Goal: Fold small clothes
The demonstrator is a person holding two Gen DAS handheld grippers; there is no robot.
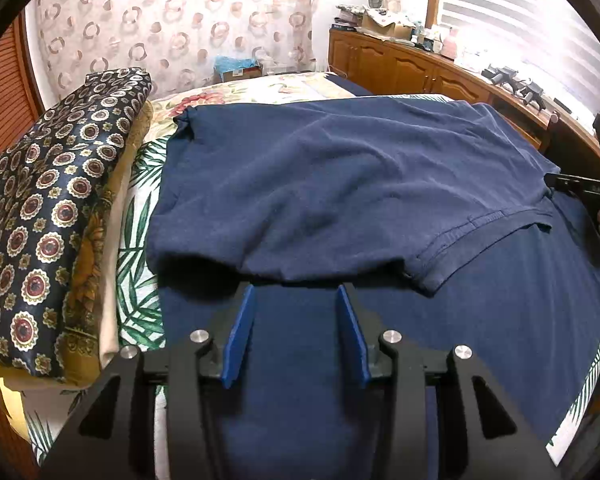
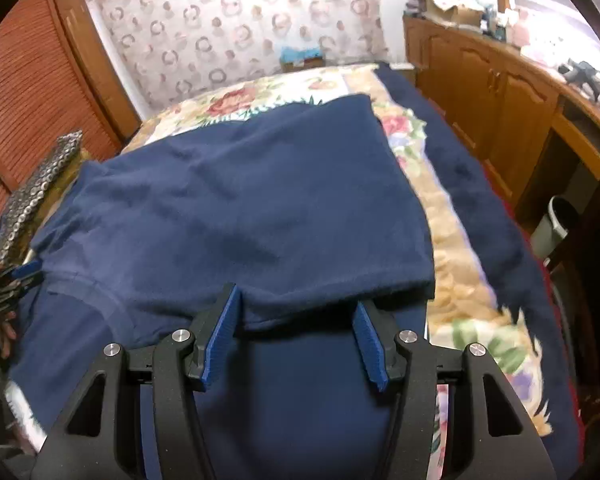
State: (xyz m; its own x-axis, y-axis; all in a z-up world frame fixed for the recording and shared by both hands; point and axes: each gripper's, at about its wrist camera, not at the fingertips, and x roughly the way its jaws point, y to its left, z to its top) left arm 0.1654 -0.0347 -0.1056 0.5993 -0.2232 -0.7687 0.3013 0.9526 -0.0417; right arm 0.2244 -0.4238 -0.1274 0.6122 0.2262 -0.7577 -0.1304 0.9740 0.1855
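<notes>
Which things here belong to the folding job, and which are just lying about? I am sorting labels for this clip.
Part of the job:
navy T-shirt, partly folded over itself on the bed
left gripper, jaws open
right gripper, jaws open

Just lying about:
patterned folded cloth at the left
floral bedspread
wooden cabinet with clutter on top
grey bin

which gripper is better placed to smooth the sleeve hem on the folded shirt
Left: the sleeve hem lies just ahead of the open left gripper. The right gripper, also open, faces the shirt's plain folded edge.
</notes>
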